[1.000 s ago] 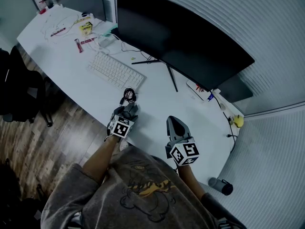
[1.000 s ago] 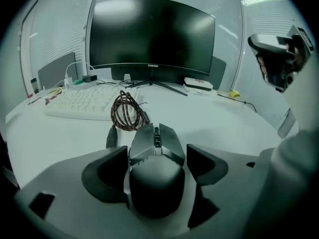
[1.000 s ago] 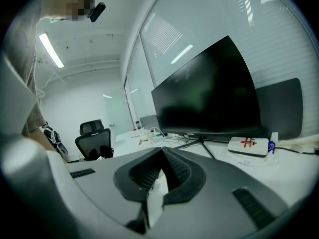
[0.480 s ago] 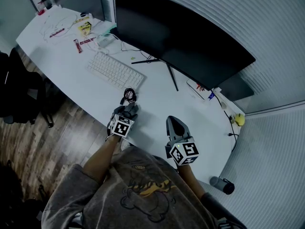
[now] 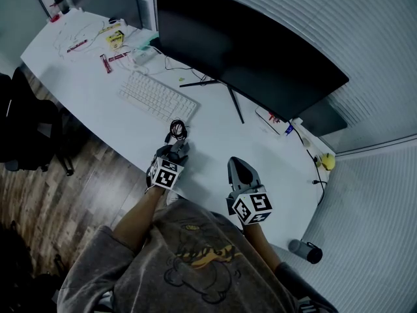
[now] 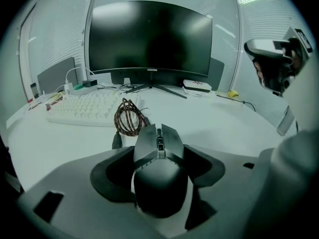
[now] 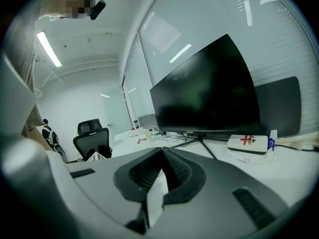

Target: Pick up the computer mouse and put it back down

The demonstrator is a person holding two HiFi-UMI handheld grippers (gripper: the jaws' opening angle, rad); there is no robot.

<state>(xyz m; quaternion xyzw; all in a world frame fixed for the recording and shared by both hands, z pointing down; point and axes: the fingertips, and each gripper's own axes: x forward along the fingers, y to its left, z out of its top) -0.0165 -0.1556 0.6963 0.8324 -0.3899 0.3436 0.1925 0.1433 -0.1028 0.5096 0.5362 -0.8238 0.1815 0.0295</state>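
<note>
On your left gripper (image 6: pixel 159 151) the fingers (image 6: pixel 106 172) are closing with the computer mouse (image 6: pixel 159 178) between them. One pad flanks each long side, and a thin pale gap shows beside the rear of the body, so I judge they aren't clamped on it yet. The mouse's long axis runs straight along the line the fingers point. Its tail is toward you and its buttons and wheel face away, toward the coiled cable (image 6: pixel 128 117) just beyond its nose. That alignment is what the lift turns on: squeeze across the narrow width and keep the approach square.

The mouse looks to rest on the worktop (image 6: pixel 55 143) near its front edge. The keyboard (image 6: pixel 87 108) is beyond it to the left, and the monitor (image 6: pixel 149 39) stands further back.

Your right gripper (image 7: pixel 162 151) has its fingers brought together on nothing. It sits off to the right, apart from the mouse, so this pick belongs to your left hand.
</note>
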